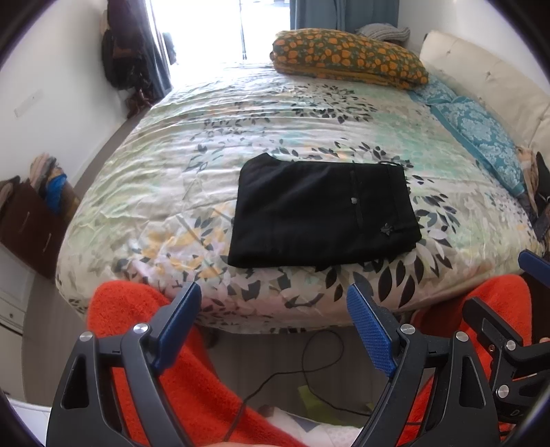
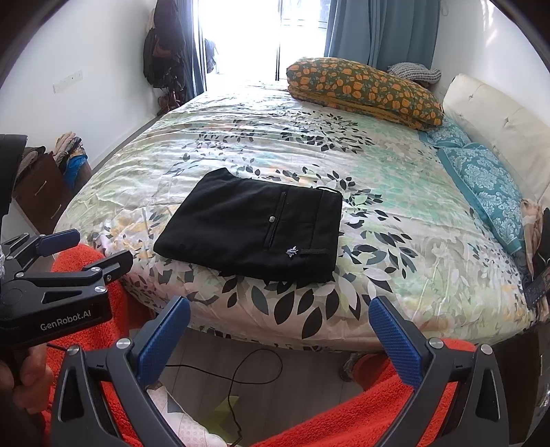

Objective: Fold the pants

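Black cloth, folded into a flat rectangle, was how the pants (image 1: 323,213) (image 2: 254,233) lay on the bed (image 1: 282,113) (image 2: 412,240), close to its near edge and roughly midway along it. A back pocket with a small button faced up, and a little silver ornament sat near the waistband, which pointed toward the headboard side. Nothing touched the garment.

Under it stretched a pale quilt (image 1: 154,192) (image 2: 240,137) printed with dark leaves and washes of green and yellow. Farther back rested an orange-flowered pillow (image 1: 350,56) (image 2: 364,87), with a teal patterned pillow (image 1: 481,137) (image 2: 488,185) beside the cream padded headboard (image 1: 488,72) (image 2: 498,117).

Both tools hung short of the bed, above the floor, well apart from the pants. The left gripper (image 1: 275,316) (image 2: 82,247) had its blue-padded jaws spread wide with nothing between them; from the other camera it showed at the left edge, likewise parted. The right gripper (image 2: 280,330) (image 1: 498,285) also stood with jaws wide and empty.

Orange fleece (image 1: 144,330) (image 2: 361,405) covered the person's legs below the tools, and a thin black cable (image 1: 309,364) (image 2: 240,371) looped over the grey floor. Against the left wall stood a brown drawer unit (image 1: 31,223) (image 2: 41,196) heaped with clothes, and blue curtains (image 2: 381,31) framed a bright window.
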Demonstrator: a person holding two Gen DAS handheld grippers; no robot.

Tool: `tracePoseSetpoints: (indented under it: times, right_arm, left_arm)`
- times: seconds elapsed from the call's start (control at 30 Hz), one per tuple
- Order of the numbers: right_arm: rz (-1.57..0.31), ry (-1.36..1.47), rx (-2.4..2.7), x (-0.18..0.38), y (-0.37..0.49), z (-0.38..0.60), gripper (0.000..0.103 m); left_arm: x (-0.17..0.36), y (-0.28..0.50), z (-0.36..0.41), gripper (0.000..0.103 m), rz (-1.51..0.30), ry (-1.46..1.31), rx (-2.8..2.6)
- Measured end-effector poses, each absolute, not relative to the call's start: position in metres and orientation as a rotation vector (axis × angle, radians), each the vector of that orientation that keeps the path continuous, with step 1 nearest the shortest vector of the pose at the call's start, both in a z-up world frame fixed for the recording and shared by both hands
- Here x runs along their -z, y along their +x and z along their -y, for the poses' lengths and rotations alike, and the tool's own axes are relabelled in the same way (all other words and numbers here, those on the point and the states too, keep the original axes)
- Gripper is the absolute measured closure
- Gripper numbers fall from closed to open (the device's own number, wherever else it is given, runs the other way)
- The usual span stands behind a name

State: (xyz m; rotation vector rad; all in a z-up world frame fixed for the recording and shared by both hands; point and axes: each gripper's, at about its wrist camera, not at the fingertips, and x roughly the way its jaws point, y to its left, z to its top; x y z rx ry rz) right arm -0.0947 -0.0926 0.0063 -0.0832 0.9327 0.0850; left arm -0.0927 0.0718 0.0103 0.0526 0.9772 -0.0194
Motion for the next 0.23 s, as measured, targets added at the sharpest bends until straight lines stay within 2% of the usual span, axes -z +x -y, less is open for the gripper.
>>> tracePoseSetpoints:
  times: [0.23]
  right_arm:
    - [-0.937, -0.085, -0.081, -0.0029, -0.0926, 0.0926, 0.0]
  left_arm:
    - [-0.0082, -0.0931, -0.0735, 0.015, -0.977, 0.041, 0.019]
